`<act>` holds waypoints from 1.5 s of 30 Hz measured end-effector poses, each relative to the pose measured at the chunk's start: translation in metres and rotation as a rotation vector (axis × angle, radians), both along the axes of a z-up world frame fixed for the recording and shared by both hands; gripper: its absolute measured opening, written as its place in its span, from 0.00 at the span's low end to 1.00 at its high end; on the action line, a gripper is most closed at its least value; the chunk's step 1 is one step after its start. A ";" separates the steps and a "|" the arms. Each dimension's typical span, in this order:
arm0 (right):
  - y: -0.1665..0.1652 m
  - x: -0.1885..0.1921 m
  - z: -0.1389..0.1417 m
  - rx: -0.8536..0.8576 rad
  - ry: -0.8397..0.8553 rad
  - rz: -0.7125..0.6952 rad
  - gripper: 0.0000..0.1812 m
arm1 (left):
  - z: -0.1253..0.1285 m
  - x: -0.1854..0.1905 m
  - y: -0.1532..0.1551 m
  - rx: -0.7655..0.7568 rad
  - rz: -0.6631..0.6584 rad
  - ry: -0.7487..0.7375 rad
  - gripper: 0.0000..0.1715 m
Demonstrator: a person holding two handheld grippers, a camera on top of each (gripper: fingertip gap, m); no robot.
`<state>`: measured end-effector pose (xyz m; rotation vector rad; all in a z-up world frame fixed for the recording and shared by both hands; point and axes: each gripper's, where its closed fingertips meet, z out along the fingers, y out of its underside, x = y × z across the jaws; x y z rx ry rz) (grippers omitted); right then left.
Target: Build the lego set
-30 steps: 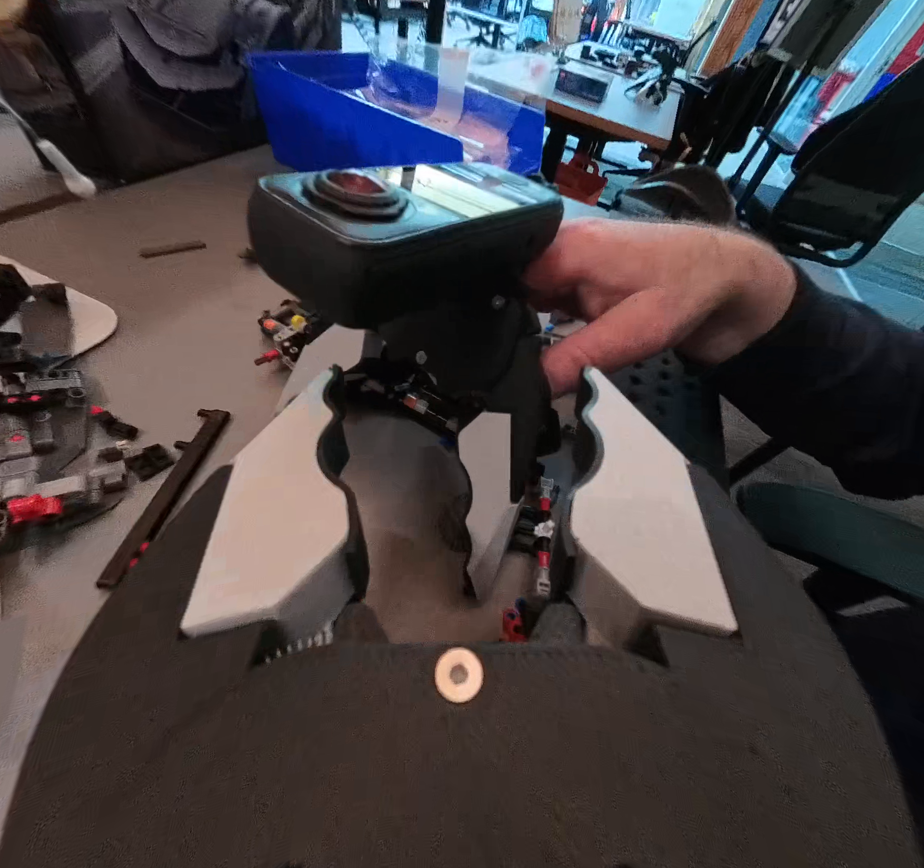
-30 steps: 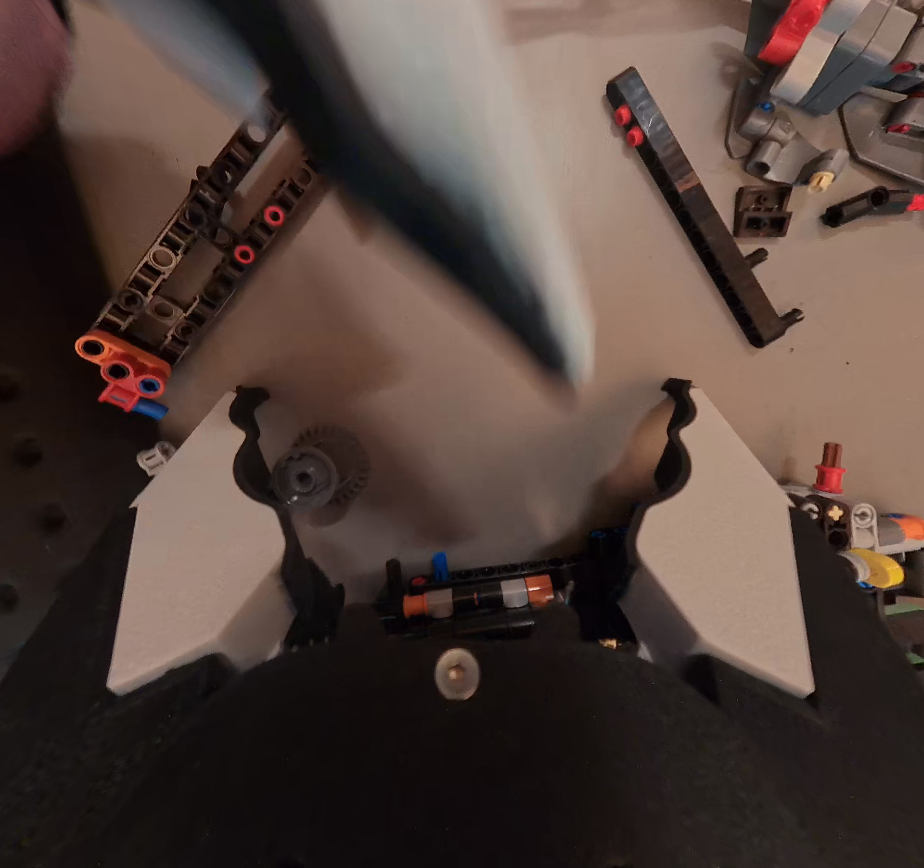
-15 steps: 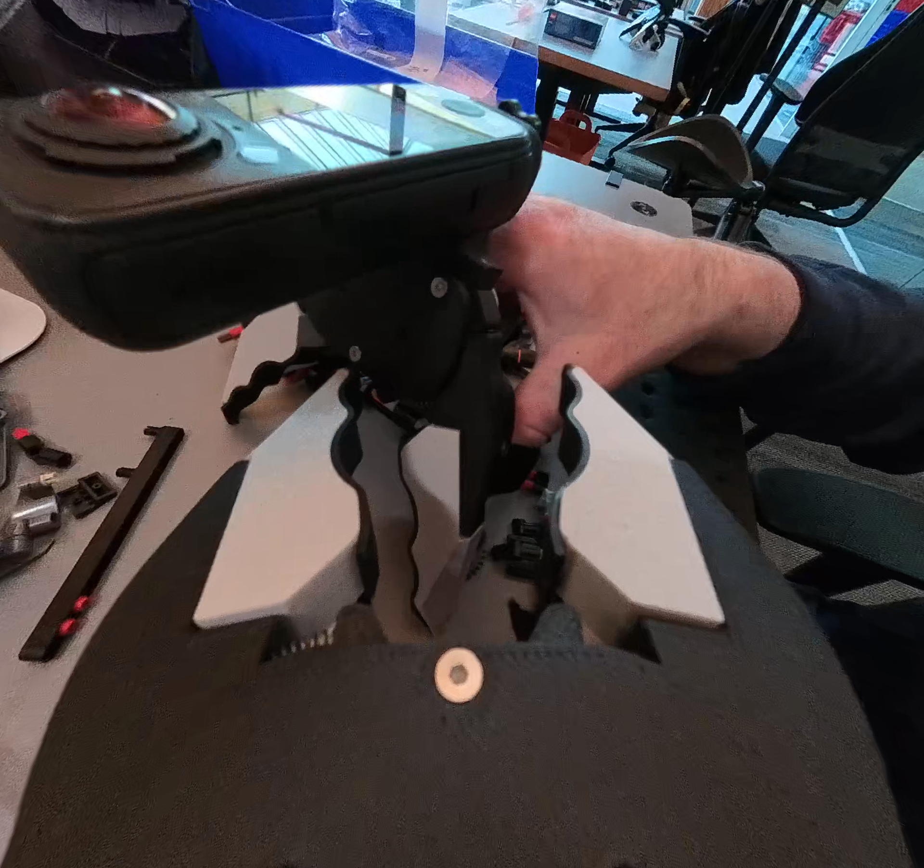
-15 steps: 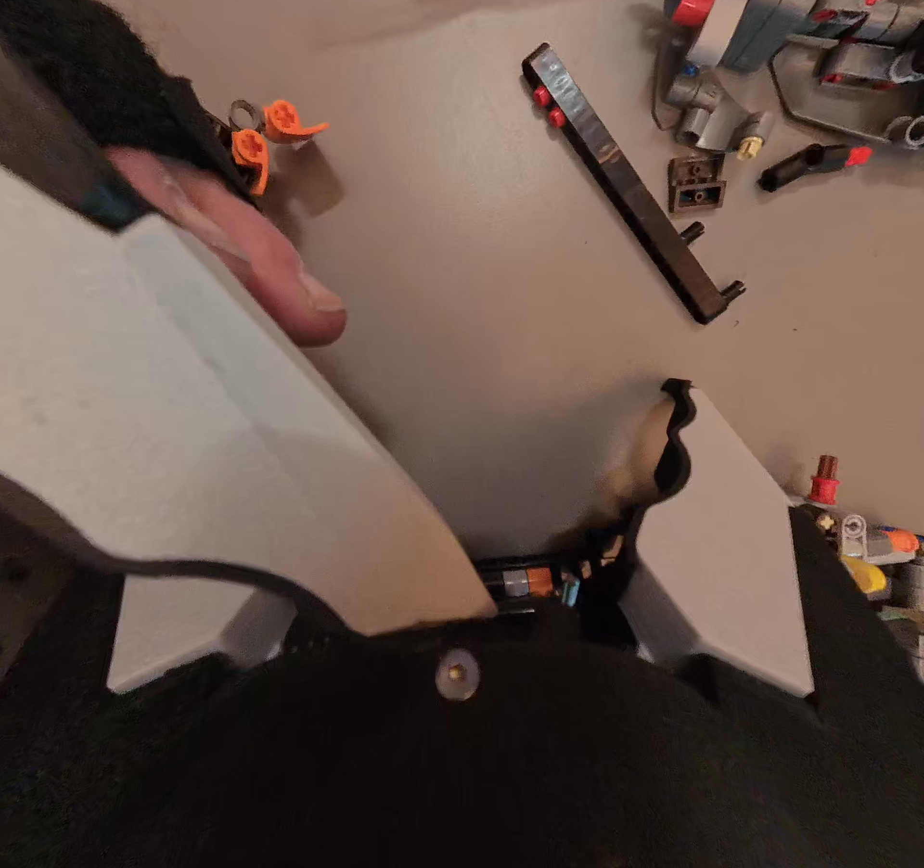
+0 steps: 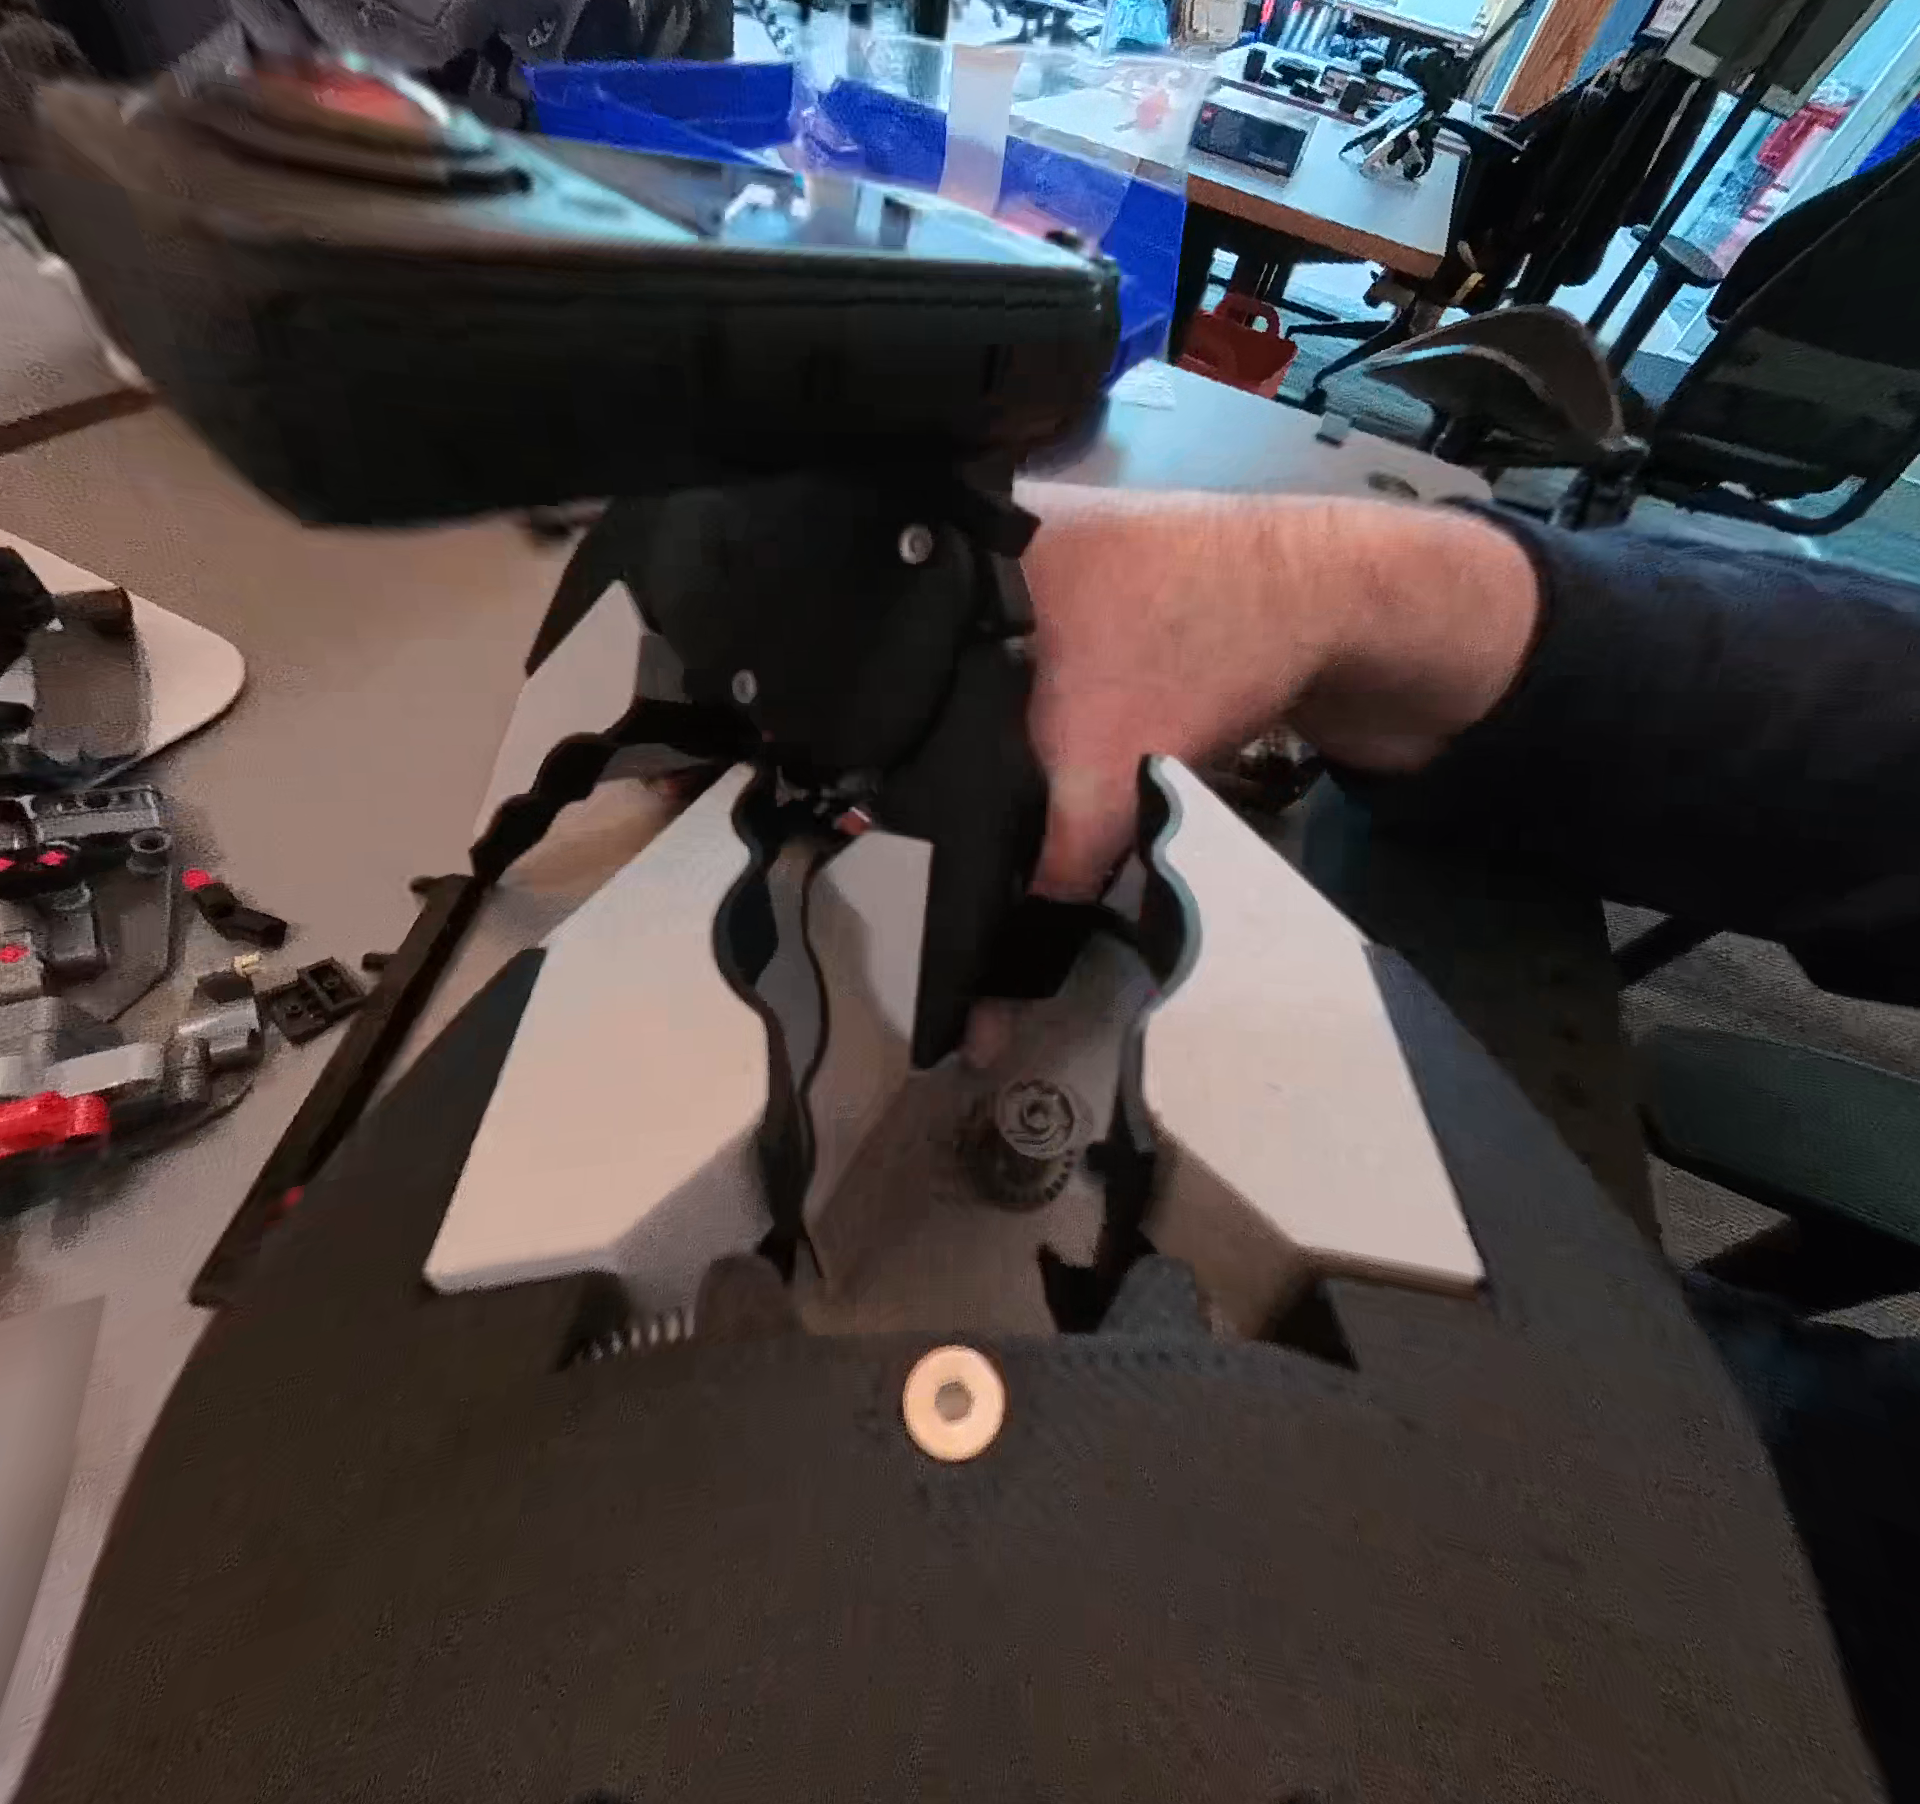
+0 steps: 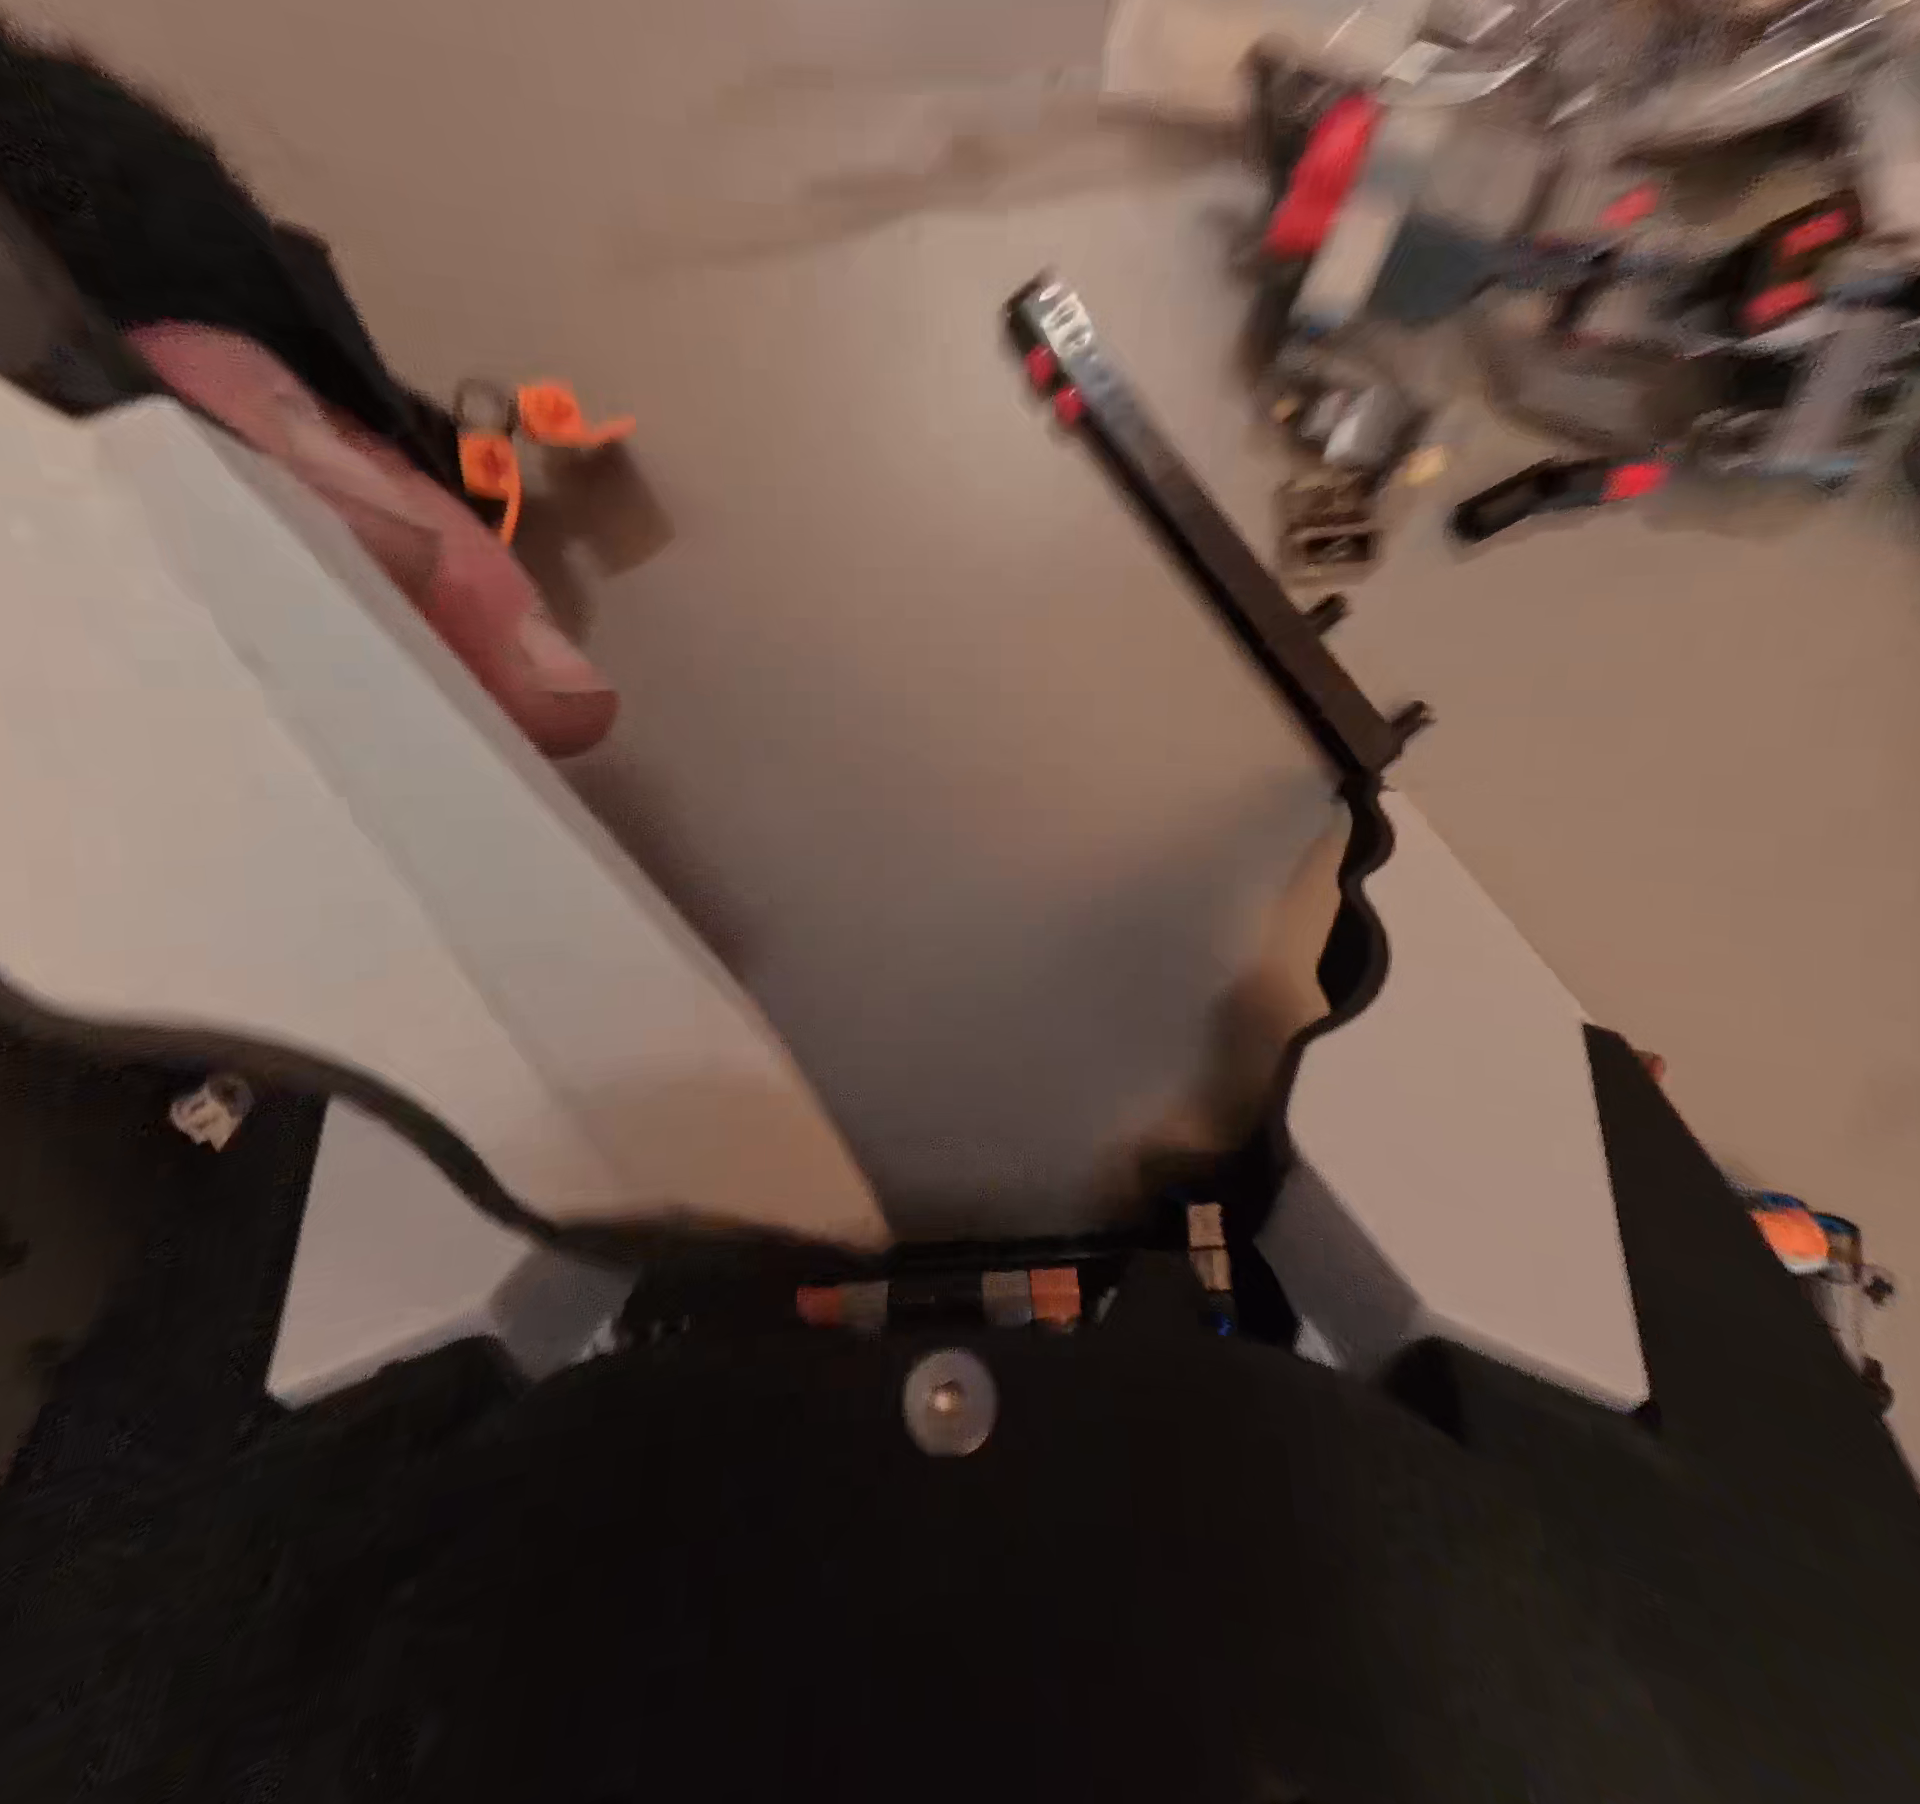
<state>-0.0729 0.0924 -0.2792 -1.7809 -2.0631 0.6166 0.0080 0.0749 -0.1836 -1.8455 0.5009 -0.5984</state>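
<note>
My left gripper (image 5: 951, 778) is open, low over the table. A dark grey gear (image 5: 1029, 1131) lies flat between its fingers, near the right one. One left finger (image 6: 312, 819) fills the left of the right wrist view. My right gripper (image 6: 935, 809) hangs close in front, its camera housing (image 5: 582, 320) on top. Its jaws stand wide, with a black lego assembly with orange and grey parts (image 6: 935, 1297) lodged across their base; the assembly travels with the gripper. Its left finger is hidden.
A long black beam (image 6: 1195, 528) lies on the table, also in the left wrist view (image 5: 343, 1058). Grey and red parts (image 5: 83, 1027) are piled left. Orange pieces (image 6: 540, 424) lie by a fingertip (image 6: 520, 653). A hand (image 5: 1247, 632) holds the right gripper. A blue bin (image 5: 727, 123) stands behind.
The two grippers have closed in on each other. The gear now lies between my left fingers. The right wrist view has shifted and blurred; the black frame with the orange end has left it.
</note>
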 end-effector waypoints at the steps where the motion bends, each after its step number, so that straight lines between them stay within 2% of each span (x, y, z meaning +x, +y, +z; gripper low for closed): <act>1: 0.007 -0.005 0.014 0.017 0.085 -0.014 0.77 | 0.004 -0.002 0.000 0.026 0.012 0.012 0.39; 4: 0.029 -0.006 0.067 0.105 0.316 -0.042 0.70 | 0.026 -0.020 -0.001 0.132 0.087 0.004 0.47; 5: 0.033 -0.004 0.084 0.124 0.400 -0.038 0.58 | 0.037 -0.028 -0.002 0.174 0.116 -0.011 0.47; 6: 0.034 -0.001 0.098 0.130 0.476 -0.026 0.40 | 0.045 -0.039 -0.004 0.207 0.152 -0.010 0.45; 8: 0.033 0.007 0.111 0.117 0.549 0.020 0.07 | 0.056 -0.063 -0.010 0.262 0.220 0.043 0.39; 9: 0.037 0.010 0.112 0.122 0.555 0.021 0.00 | 0.059 -0.076 -0.015 0.276 0.251 0.079 0.34; 12: 0.051 0.017 0.114 0.122 0.566 -0.005 0.00 | 0.059 -0.128 -0.026 0.245 0.389 0.191 0.24; 14: 0.064 0.020 0.125 0.182 0.632 -0.033 0.00 | 0.058 -0.162 -0.034 0.225 0.474 0.282 0.26; 15: 0.066 0.024 0.124 0.187 0.608 -0.029 0.07 | 0.054 -0.175 -0.037 0.192 0.500 0.334 0.28; 17: 0.066 0.035 0.115 0.143 0.522 -0.001 0.28 | 0.038 -0.182 -0.040 0.088 0.462 0.366 0.34; 18: 0.070 0.039 0.110 0.131 0.490 -0.005 0.33 | 0.030 -0.182 -0.041 0.044 0.438 0.387 0.35; 20: 0.080 0.050 0.094 0.147 0.401 -0.015 0.33 | 0.005 -0.178 -0.046 -0.070 0.376 0.453 0.37; 23: 0.100 0.063 0.068 0.178 0.268 -0.064 0.40 | -0.014 -0.172 -0.041 -0.108 0.343 0.499 0.39; 25: 0.110 0.070 0.053 0.158 0.192 -0.105 0.42 | -0.022 -0.175 -0.033 -0.136 0.365 0.513 0.44; 27: 0.115 0.072 0.043 0.142 0.150 -0.134 0.47 | -0.024 -0.192 -0.023 -0.154 0.445 0.597 0.48; 29: 0.112 0.067 0.045 0.171 0.169 -0.117 0.46 | -0.030 -0.212 -0.017 -0.219 0.502 0.677 0.51; 30: 0.104 0.062 0.051 0.186 0.194 -0.081 0.46 | -0.034 -0.215 -0.016 -0.244 0.489 0.681 0.46; 31: 0.089 0.054 0.060 0.175 0.243 -0.032 0.43 | -0.034 -0.215 -0.015 -0.237 0.470 0.677 0.42; 34: 0.013 0.020 0.089 0.001 0.408 0.161 0.35 | -0.036 -0.226 -0.016 -0.232 0.518 0.664 0.41; 37: -0.040 -0.007 0.068 -0.013 0.296 0.288 0.32 | -0.045 -0.242 -0.019 -0.274 0.573 0.686 0.43; 41: -0.069 -0.030 0.026 -0.011 0.114 0.345 0.26 | -0.068 -0.239 -0.021 -0.356 0.517 0.660 0.36; 43: -0.077 -0.034 0.019 -0.034 0.092 0.358 0.13 | -0.074 -0.236 -0.023 -0.371 0.504 0.650 0.35; 45: -0.079 -0.035 0.020 -0.039 0.115 0.370 0.04 | -0.067 -0.232 -0.021 -0.328 0.498 0.620 0.35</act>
